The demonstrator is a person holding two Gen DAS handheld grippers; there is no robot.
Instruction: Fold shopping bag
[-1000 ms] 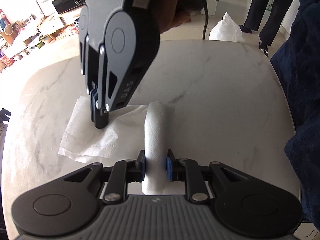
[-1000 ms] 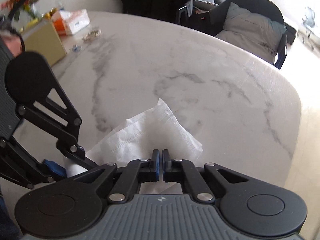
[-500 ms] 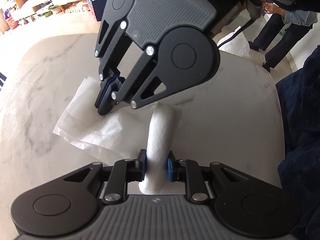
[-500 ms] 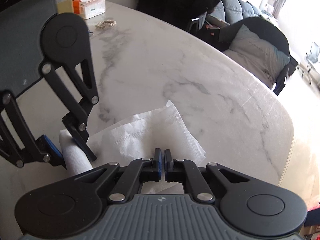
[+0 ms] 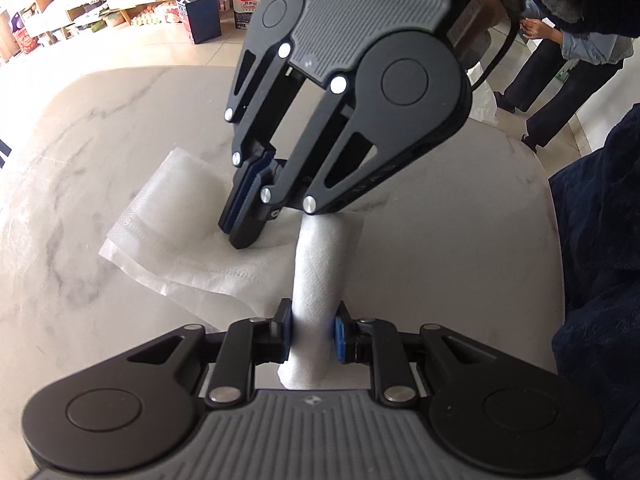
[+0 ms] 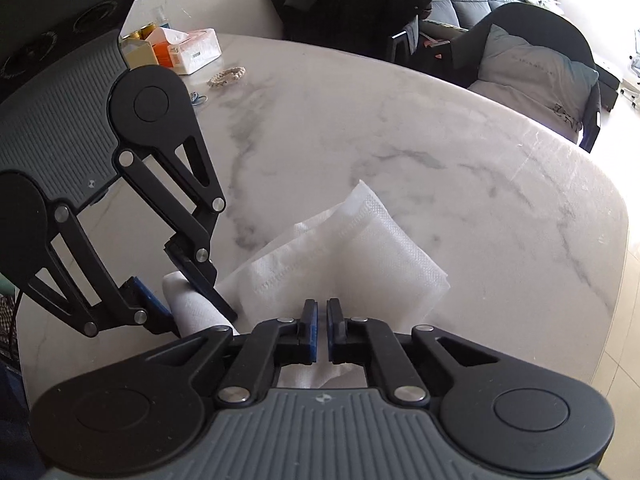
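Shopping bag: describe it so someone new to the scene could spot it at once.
Start at the white marble table. Near its front edge lies the shopping bag, a thin white textured sheet folded flat, one end rolled into a tube that the left claw pinches. Unlike the tissue box at the far edge, it is limp and all white.

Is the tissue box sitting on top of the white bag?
No, the tissue box stands far back on the marble table, well apart from the white bag.
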